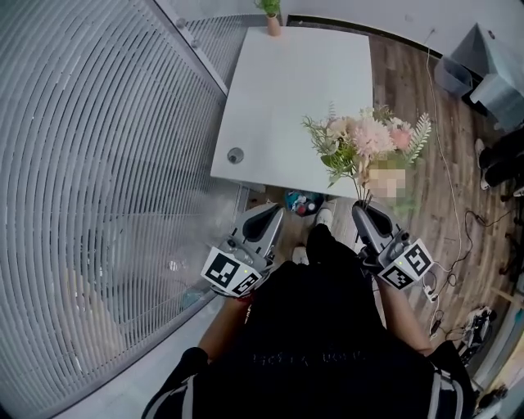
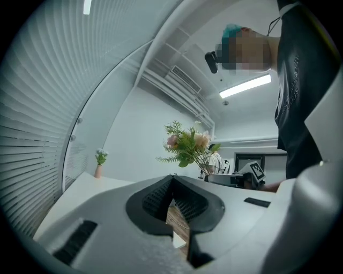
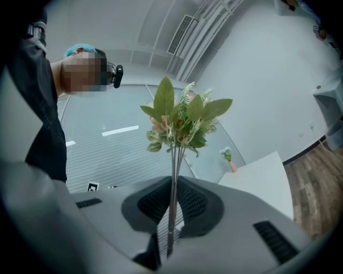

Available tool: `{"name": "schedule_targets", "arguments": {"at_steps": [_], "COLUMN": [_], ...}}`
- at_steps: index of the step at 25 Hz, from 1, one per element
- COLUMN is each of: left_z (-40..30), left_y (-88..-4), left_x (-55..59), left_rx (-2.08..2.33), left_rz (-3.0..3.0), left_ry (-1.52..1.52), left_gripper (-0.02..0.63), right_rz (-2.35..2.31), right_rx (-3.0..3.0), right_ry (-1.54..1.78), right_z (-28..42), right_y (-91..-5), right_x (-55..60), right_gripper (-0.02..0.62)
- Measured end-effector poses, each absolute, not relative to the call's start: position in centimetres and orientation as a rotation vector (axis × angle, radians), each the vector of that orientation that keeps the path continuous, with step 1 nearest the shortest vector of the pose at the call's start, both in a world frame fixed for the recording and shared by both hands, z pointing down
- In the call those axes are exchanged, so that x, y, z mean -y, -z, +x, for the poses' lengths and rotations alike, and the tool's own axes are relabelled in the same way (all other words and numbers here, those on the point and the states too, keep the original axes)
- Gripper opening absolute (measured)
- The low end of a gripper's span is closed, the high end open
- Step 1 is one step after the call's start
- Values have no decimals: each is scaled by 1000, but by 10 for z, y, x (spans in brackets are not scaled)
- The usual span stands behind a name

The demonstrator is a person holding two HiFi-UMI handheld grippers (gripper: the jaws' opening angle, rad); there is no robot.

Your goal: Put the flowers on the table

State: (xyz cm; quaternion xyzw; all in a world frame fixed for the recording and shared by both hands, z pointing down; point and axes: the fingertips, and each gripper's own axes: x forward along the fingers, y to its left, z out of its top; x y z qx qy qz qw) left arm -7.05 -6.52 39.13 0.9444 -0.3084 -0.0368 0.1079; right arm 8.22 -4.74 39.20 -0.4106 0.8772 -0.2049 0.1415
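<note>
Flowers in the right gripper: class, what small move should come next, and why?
Probably carry them forward, over the table top, before lowering anything. The flowers stand upright, clamped low on the stalks by the right gripper, and in the head view that gripper sits short of the near edge of the white table, so letting go here would likely drop them on the floor.

Potted plant on the table's far edge, its top beyond the head view's upper border.
</note>
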Motion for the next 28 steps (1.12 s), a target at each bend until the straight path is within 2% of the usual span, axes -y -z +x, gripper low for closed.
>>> {"name": "schedule_targets", "arguments": {"at_steps": [28], "left_z": [-33], "left_y": [-410], "left_x": [89], "left_rx": [1073], "left_rz": [2717], "left_ry": [81], "left_gripper": [18], "right_rz": [-1029], "right_rx": [-2691], "right_ry": [716], "right_z": [106], "right_y": [-465], "right_x": [107], "right_gripper": [40]}}
